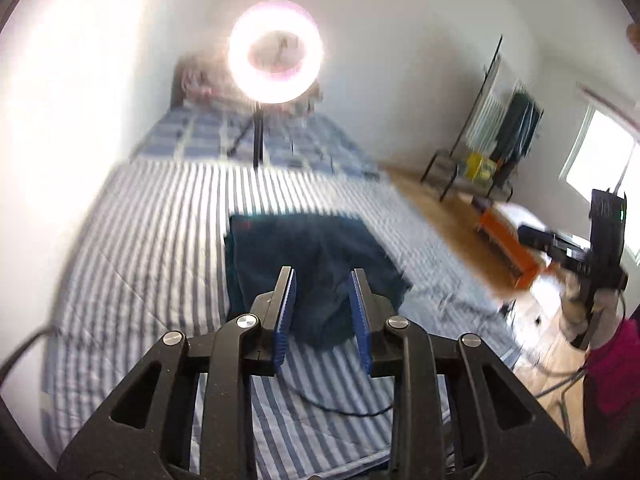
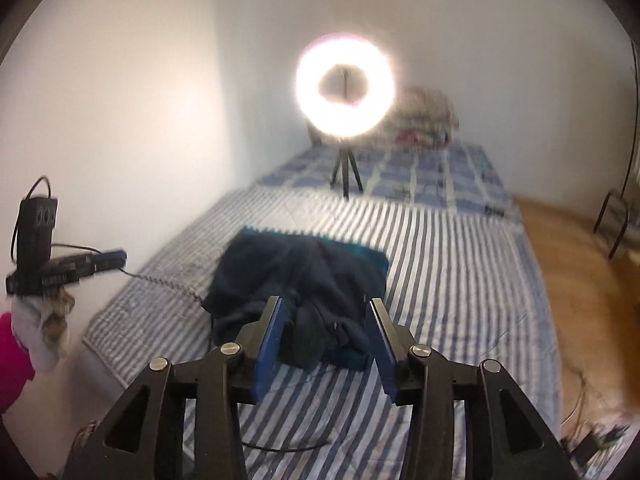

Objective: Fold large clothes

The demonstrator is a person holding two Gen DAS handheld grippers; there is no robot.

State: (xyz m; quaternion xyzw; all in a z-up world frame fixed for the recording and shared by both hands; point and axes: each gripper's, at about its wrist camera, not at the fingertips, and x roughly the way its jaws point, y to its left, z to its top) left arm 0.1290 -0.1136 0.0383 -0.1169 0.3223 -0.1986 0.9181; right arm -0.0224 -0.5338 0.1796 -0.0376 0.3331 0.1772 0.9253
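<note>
Dark blue garment (image 1: 316,268) lay bunched and partly folded on the striped bed (image 1: 152,248), just beyond and below both sets of jaws. Left gripper (image 1: 323,292) jaws stood apart, nothing between the pads. Right gripper (image 2: 326,324) jaws stood wider apart, also empty, above the garment's near edge. Ring light (image 2: 345,85) glared beyond, farther up the bed.

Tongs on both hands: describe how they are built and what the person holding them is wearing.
The left tongs and the right tongs match: black angular frames with triangular cut-outs, silver round pivot bolts, and two flat black fingers lined with ribbed blue pads. A boxy black module with a looped cable rides on top of the left one. The person wears a magenta sleeve and light grey gloves.
</note>
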